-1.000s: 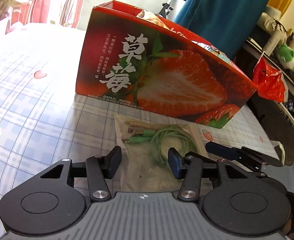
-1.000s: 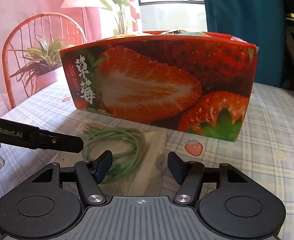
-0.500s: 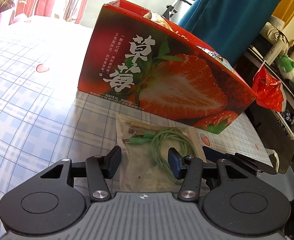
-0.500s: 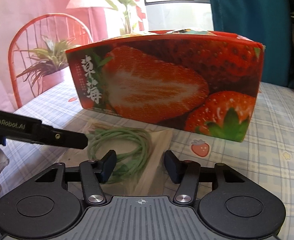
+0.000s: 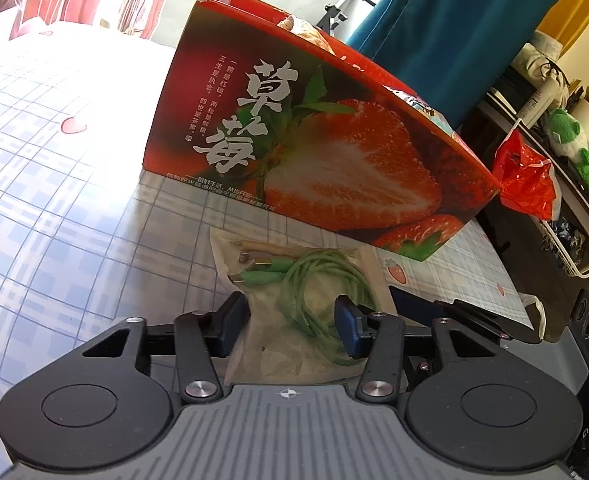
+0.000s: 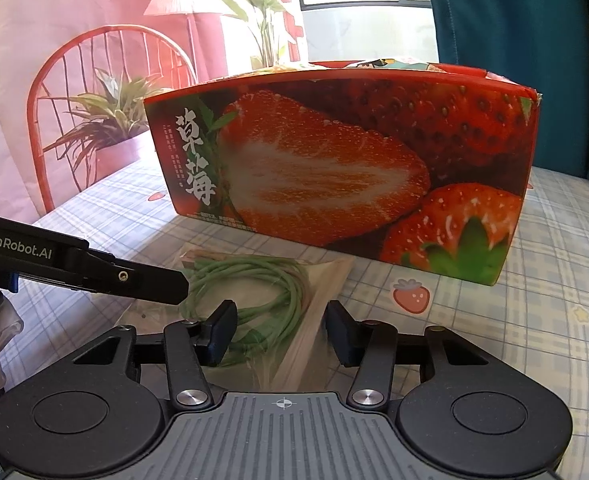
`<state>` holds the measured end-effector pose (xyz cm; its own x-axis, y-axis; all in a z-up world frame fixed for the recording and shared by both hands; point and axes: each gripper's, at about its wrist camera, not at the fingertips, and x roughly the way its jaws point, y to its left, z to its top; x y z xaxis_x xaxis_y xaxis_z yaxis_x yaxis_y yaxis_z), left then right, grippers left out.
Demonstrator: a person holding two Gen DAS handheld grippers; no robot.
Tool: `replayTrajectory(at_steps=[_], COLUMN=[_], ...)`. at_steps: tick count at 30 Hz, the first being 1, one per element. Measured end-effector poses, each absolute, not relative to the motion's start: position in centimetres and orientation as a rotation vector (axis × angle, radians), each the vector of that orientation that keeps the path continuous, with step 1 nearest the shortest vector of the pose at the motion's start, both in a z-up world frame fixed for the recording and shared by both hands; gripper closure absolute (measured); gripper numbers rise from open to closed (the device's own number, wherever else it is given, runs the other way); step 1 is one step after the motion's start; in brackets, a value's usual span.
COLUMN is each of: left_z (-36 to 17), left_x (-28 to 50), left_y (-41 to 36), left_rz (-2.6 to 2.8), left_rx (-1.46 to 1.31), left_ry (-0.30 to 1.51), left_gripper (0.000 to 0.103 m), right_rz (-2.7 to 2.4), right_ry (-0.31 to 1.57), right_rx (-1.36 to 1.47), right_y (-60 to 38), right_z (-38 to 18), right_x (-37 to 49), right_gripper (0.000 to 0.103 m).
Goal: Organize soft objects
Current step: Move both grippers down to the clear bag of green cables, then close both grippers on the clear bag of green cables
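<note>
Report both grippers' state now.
Left gripper: fingers closing around the cable bag, not gripping.
Right gripper: closing around it too, not gripping.

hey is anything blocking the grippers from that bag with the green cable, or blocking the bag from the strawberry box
Nothing visible does. The bag with the green cable already lies between both grippers' closing jaws, left gripper and right gripper. Only bare tablecloth separates it from the strawberry box, whose near wall it must clear.

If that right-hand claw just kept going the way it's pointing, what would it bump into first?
Probably the clear bag holding the green cable, which lies between the right gripper's closing jaws on the table. The strawberry box stands behind it, though depth is hard to judge.
</note>
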<state>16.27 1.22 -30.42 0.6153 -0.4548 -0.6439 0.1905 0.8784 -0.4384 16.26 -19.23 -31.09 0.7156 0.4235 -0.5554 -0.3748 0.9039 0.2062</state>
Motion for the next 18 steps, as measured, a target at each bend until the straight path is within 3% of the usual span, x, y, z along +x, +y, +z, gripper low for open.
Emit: replayTrajectory(at_steps=[3,18], left_z=[-30.49,-30.66], left_x=[16.27,16.25], left_y=[1.54,1.38], left_rz=[-0.369,-0.376], left_rx=[-0.355,-0.339], left_ry=[0.840,0.833], left_gripper=[0.069,0.070], right_rz=[0.443,0.443], right_ry=[0.635,0.635], right_rx=[0.080,0.082], right_y=[-19.22,-19.22], right_z=[-31.07,-31.10], right_x=[16.23,16.28], right_gripper=[0.057,0.056])
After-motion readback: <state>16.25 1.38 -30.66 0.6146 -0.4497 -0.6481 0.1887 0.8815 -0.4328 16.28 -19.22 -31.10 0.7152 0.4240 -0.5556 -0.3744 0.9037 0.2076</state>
